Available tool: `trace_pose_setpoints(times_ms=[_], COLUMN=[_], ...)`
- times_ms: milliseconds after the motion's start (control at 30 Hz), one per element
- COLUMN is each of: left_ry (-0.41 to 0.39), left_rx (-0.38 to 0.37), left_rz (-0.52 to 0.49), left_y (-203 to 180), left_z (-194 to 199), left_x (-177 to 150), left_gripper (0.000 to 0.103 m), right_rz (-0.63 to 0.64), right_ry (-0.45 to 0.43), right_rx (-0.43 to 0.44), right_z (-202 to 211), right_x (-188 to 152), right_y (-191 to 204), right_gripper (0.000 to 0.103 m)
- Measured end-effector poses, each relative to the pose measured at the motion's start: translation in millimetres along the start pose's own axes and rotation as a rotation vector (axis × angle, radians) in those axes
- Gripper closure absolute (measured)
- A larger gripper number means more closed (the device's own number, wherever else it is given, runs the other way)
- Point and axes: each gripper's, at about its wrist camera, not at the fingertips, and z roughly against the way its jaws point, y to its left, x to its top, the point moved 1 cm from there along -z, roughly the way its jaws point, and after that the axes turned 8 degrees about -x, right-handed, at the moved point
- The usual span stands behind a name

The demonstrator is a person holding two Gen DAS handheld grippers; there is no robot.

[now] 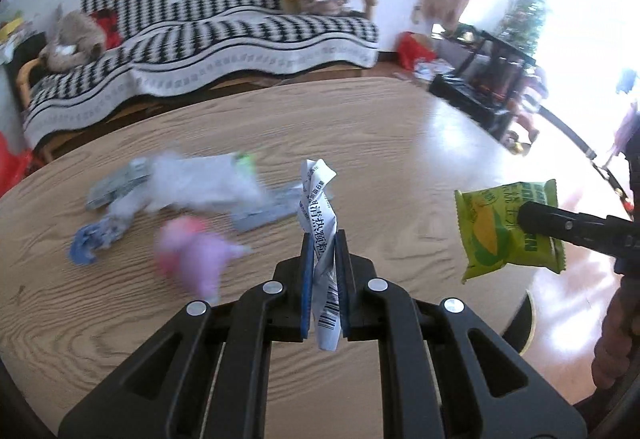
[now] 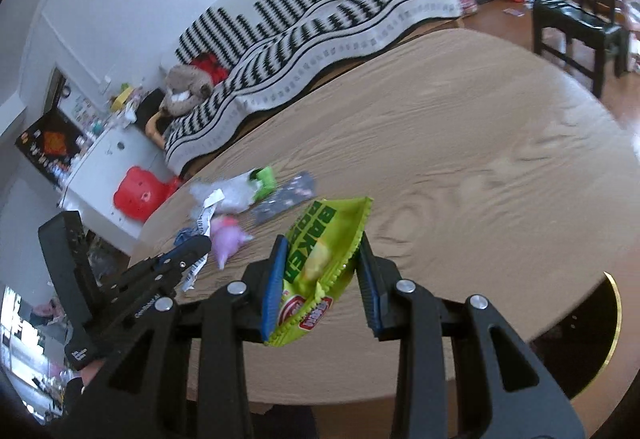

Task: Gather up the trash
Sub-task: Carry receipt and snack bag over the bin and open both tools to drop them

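My left gripper [image 1: 324, 243] is shut on a twisted white printed wrapper [image 1: 320, 215] and holds it above the wooden table [image 1: 400, 143]. My right gripper [image 2: 322, 251] is shut on a green snack packet [image 2: 320, 263], also above the table; the packet shows in the left wrist view [image 1: 508, 231] at the right. The left gripper and its white wrapper [image 2: 202, 223] show at the left of the right wrist view. On the table lie a clear plastic bag [image 1: 200, 179], a pink-purple wrapper [image 1: 196, 255], a blue scrap [image 1: 86, 245] and a grey flat packet [image 1: 268, 213].
A black round bin rim with a gold edge [image 2: 600, 327] sits below the table's near right edge. A sofa with a black-and-white cover [image 1: 220, 35] stands beyond the table. A black chair [image 2: 580, 23] is at the far right.
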Motion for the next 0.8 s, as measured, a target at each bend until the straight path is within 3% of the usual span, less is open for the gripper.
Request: trace_pose_setpoints(times_ms=[400, 633, 800], left_ry=[0.054, 0.112, 0.174], left_rx=[-0.231, -0.356, -0.407], left_rz=[-0.164, -0.279, -0.337], left_y=[-130.5, -204.6, -231.8], left_z=[-39.6, -68.3, -86.9], left_x=[-13.5, -36.8, -57.5], left_gripper=[0.093, 0.093, 0.093], right_rz=[-0.086, -0.14, -0.187], right_ry=[-0.09, -0.089, -0.065], right_rx=[-0.204, -0.347, -0.422], right_z=[81.3, 111.4, 120.3], right_x=[-24.1, -47.3, -60.5], right_y=[-115.2, -180.1, -213.3], right_gripper=[0.069, 0.069, 0.069])
